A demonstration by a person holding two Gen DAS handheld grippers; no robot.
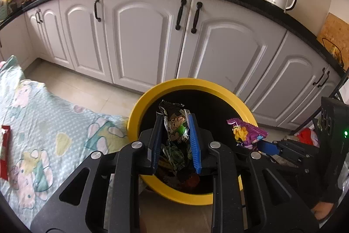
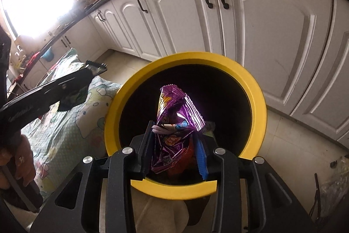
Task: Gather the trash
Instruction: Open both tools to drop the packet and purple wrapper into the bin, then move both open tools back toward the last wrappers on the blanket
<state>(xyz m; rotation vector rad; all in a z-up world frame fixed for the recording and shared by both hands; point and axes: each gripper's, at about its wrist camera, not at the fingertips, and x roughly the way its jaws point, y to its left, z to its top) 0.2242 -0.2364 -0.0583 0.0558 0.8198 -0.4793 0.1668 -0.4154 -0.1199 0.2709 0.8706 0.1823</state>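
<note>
Left gripper: closed narrowly on a silver cartoon wrapper, which was held upright above the bin mouth.
Right gripper: a crumpled purple wrapper was seen between its jaws over the same opening; whether the pads pressed on it could not be told.
Bin: yellow-rimmed, dark inside, other rubbish already lying at the bottom; it was set on the floor beside a patterned cloth.
Step judged: release of both wrappers.
Advice: each wrapper should be kept well inside the rim before the jaws are parted fully.
Remaining: a red packet was left on the cloth.
</note>
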